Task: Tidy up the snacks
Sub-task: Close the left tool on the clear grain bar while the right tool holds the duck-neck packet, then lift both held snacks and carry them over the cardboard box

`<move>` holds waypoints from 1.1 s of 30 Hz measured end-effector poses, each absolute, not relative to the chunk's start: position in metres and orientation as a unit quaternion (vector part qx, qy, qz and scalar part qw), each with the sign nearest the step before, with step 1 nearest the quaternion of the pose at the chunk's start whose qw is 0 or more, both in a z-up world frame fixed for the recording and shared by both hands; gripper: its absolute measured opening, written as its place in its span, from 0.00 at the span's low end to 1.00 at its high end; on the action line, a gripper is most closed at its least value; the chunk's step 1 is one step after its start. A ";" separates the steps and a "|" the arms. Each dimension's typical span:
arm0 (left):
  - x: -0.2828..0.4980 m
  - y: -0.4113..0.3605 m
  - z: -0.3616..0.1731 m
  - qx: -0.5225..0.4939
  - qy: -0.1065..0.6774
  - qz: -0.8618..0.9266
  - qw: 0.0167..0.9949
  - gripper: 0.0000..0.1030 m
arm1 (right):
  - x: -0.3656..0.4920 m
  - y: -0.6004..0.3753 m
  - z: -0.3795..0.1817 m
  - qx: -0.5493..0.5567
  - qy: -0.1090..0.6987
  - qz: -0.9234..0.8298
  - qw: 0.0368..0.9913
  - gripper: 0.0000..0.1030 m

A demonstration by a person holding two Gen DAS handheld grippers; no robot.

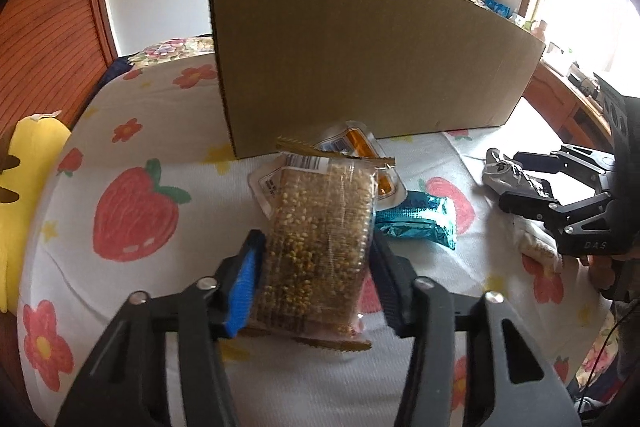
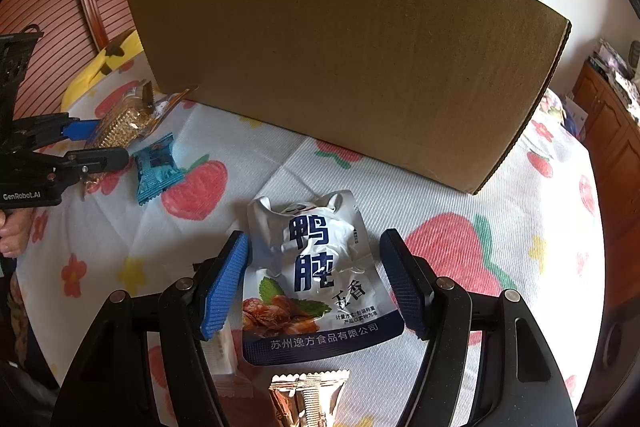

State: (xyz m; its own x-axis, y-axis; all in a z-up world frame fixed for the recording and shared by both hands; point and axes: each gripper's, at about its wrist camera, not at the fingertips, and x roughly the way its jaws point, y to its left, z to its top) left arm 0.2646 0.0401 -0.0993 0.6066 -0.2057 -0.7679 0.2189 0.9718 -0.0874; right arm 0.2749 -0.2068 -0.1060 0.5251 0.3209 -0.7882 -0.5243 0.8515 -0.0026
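Your left gripper (image 1: 316,259) pinches grain bar pack (image 1: 320,239) by long sides, lifted clear of strawberry cloth (image 1: 132,211), likely bound for cardboard box (image 1: 360,59) behind. Teal wrapper (image 1: 416,223) lies just right of it, orange-label pack (image 1: 352,143) beyond. Your right gripper (image 2: 316,279) spread wide, straddling silver duck-gizzard pouch (image 2: 316,275) flat on cloth, not yet squeezing. Gold wrapper (image 2: 308,399) nearest you.

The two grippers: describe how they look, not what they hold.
Both the left gripper and the right gripper are black linkage frames with silver pivot rivets. Each has one blue ribbed pad and one dark textured pad. The left body reads "GenRobot.AI".
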 end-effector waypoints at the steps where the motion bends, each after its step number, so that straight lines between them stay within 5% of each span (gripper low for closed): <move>1: 0.264 0.040 -0.099 0.009 0.428 -0.119 0.896 0.46 | 0.275 -0.207 -0.106 -0.121 0.422 0.244 0.865 0.68; 33: 0.183 0.034 -0.062 -0.005 0.345 -0.108 0.933 0.45 | 0.277 -0.203 -0.106 -0.129 0.440 0.240 0.855 0.67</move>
